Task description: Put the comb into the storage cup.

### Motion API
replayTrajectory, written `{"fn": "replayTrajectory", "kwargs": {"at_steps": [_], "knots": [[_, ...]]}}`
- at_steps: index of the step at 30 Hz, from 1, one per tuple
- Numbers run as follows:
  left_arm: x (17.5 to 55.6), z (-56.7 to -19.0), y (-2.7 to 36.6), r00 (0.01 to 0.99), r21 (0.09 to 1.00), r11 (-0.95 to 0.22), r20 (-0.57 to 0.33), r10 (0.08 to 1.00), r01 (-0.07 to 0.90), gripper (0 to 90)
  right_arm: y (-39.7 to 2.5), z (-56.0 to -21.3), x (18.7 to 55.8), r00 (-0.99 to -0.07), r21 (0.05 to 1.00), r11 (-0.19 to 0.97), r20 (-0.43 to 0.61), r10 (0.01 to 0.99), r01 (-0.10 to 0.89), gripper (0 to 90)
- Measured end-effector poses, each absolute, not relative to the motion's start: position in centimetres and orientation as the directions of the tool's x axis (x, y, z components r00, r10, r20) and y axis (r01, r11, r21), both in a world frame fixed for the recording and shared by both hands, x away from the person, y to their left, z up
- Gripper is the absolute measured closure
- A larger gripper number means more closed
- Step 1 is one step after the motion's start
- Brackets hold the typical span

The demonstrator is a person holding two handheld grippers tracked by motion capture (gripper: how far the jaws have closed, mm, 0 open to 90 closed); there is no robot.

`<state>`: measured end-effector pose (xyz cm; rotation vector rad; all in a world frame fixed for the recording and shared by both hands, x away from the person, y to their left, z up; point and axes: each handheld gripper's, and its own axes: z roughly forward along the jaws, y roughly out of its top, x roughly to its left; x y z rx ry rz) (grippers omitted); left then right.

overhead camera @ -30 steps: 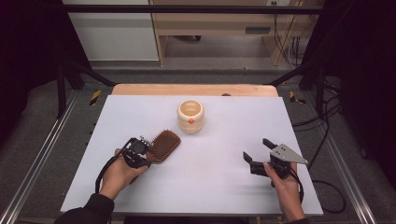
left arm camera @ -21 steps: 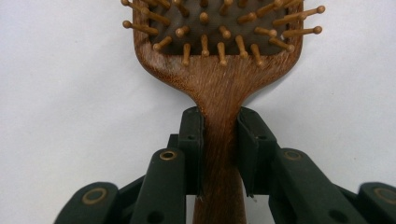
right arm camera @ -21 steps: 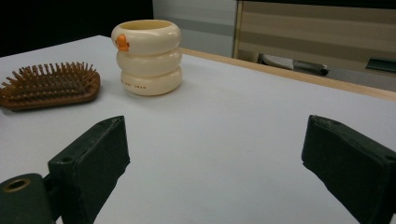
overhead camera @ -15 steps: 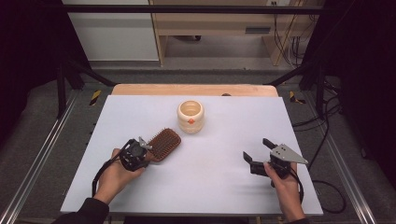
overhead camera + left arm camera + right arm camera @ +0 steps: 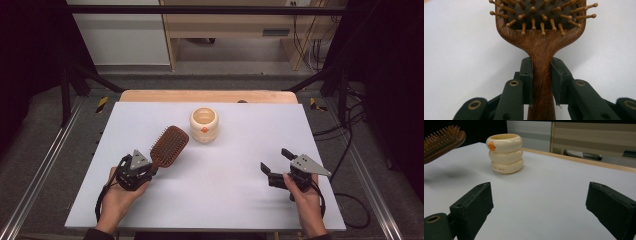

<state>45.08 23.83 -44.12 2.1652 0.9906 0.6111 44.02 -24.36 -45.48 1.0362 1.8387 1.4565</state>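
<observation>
The hairbrush (image 5: 541,47) is showing brown wood with a fine visible grain and a dull sheen, its round-tipped pins looking like paler wood set in a dark matt pad. The cream holder (image 5: 504,153) is looking smooth and softly glossy, like plastic or glazed ceramic. The table (image 5: 225,200) is appearing matt white, with a bare wooden edge.

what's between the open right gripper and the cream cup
Nothing: in the right gripper view, bare white table runs from the right gripper to the cup.
</observation>
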Motion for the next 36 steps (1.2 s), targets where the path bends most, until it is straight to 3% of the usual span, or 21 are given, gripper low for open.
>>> {"fn": "replayTrajectory", "kwargs": {"at_steps": [6, 36], "knots": [[45.0, -44.3, 24.7, 0.572, 0.821, -0.4, 0.113, 0.813, 0.407, 72.6, -24.1, -45.6, 43.9, -0.535, 0.966, 0.092, 0.053, 0.843, 0.24, 7.3], [43.3, -44.3, 24.6, 0.569, 0.882, -0.36, 0.135, 0.811, 0.303, 72.7, -21.2, -45.2, 43.4, -0.569, 0.957, 0.07, 0.108, 0.815, 0.282, 4.7]]}}
